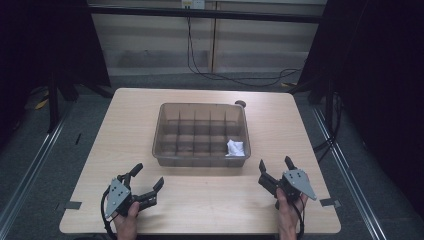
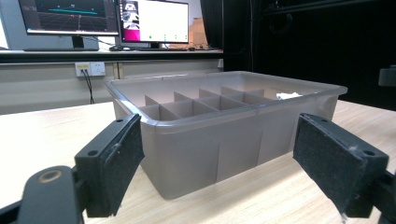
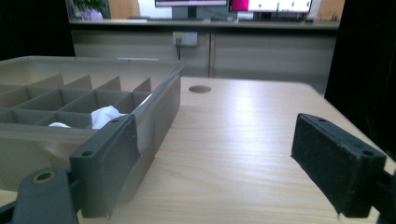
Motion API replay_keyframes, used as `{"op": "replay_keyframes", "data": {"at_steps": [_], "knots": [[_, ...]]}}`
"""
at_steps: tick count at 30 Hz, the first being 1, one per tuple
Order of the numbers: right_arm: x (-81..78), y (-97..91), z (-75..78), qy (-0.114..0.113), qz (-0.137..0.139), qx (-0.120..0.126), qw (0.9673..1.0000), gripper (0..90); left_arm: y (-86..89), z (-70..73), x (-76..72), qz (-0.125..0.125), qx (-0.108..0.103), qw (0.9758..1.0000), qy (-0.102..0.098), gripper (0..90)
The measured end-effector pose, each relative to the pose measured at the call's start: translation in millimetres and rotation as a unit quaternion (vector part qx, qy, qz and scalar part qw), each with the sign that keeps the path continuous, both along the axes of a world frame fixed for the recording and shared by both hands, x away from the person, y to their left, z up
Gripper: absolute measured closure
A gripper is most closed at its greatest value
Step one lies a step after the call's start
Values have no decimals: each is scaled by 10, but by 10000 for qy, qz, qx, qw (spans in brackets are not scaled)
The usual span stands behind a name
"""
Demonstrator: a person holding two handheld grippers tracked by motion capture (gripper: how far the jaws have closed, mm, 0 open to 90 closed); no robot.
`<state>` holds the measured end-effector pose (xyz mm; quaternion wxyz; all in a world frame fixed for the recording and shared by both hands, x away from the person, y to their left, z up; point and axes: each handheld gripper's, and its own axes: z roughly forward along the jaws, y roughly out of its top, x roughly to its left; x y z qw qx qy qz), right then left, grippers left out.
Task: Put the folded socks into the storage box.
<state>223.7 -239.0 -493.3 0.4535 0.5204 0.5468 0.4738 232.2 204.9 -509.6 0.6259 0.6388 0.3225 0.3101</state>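
A translucent grey divided bin (image 1: 202,159) stands in the middle of the wooden table (image 1: 130,120), split into several compartments. A crumpled white item (image 1: 235,148) lies in its near right compartment, and it shows white in the right gripper view (image 3: 106,115) too. My left gripper (image 1: 148,177) rests near the table's front left, held by a hand, open and empty. My right gripper (image 1: 275,165) sits at the front right, just off the bin's near right corner, also open with nothing between its jaws. The left gripper view faces the bin's near corner (image 2: 205,154).
A round cable hole (image 1: 240,104) sits in the table behind the bin's far right corner. Small tape marks (image 1: 73,205) lie at the front corners. Cables (image 1: 235,77) run on the floor beyond the table, and monitors (image 2: 154,21) stand on a far desk.
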Motion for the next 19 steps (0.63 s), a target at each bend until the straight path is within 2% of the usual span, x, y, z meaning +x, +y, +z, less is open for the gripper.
{"op": "replay_keyframes", "data": {"at_steps": [1,3,6,9,10,13,16,19], "knots": [[-9,-10,-33,-67,-50,-8,10000,143,5,0,-1,-3,37,10000,-6,158],[-21,-24,-98,-120,-27,191,9997,143,3,1,1,8,25,10000,-13,158],[-16,6,-149,-122,-19,25,9999,143,-4,-1,-1,-5,-17,10000,-7,158],[-47,20,-157,-265,46,-74,9996,142,3,0,-2,7,35,10000,-2,158],[-68,16,-163,-374,23,-62,9993,142,-3,-1,-2,-2,-10,10000,-3,158],[-121,-21,-185,-679,180,103,9975,142,-2,-2,-3,1,-1,10000,-4,158],[-117,-21,-181,-622,343,72,9974,143,1,-1,-1,-4,18,10000,-14,158],[-122,-13,-183,-663,370,18,9971,143,-1,-2,-1,-13,1,10000,-17,157]]}}
